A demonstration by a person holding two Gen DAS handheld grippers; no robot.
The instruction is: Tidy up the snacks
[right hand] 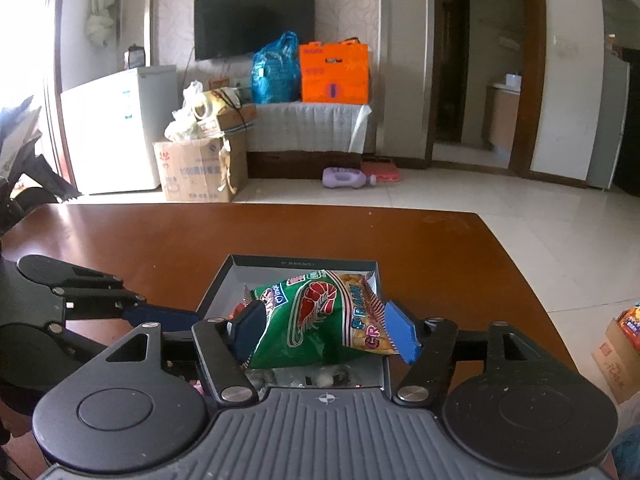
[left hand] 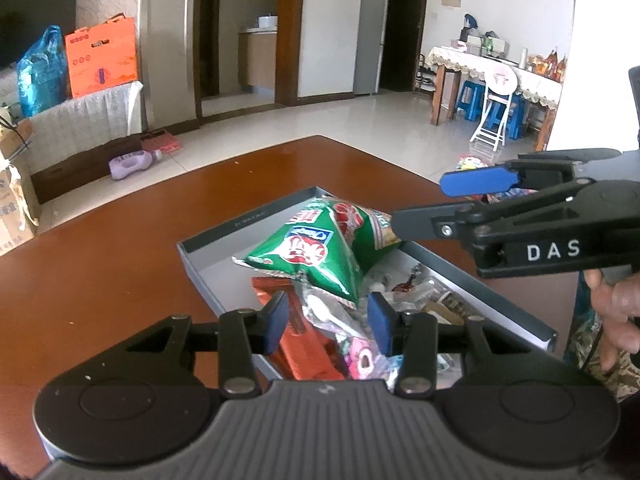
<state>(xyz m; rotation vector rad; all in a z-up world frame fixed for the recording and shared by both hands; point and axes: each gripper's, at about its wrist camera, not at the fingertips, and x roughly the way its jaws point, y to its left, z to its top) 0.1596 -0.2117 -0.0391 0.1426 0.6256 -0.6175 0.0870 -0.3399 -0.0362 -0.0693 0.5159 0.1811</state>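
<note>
A green prawn-cracker bag (left hand: 320, 248) lies tilted on top of other snacks in a grey shallow box (left hand: 208, 248) on the brown table. My left gripper (left hand: 328, 326) is open and empty, its blue pads above an orange-red wrapper (left hand: 304, 344) and clear packets at the box's near end. My right gripper (right hand: 324, 328) has its pads on both sides of the green bag (right hand: 316, 316) and grips it over the box (right hand: 224, 280). The right gripper also shows in the left wrist view (left hand: 428, 204), reaching in from the right.
The brown table (right hand: 160, 240) extends beyond the box. A cardboard box with snacks (right hand: 620, 344) stands at the right edge. On the floor beyond lie a purple bottle (right hand: 348, 178) and cartons (right hand: 196, 168).
</note>
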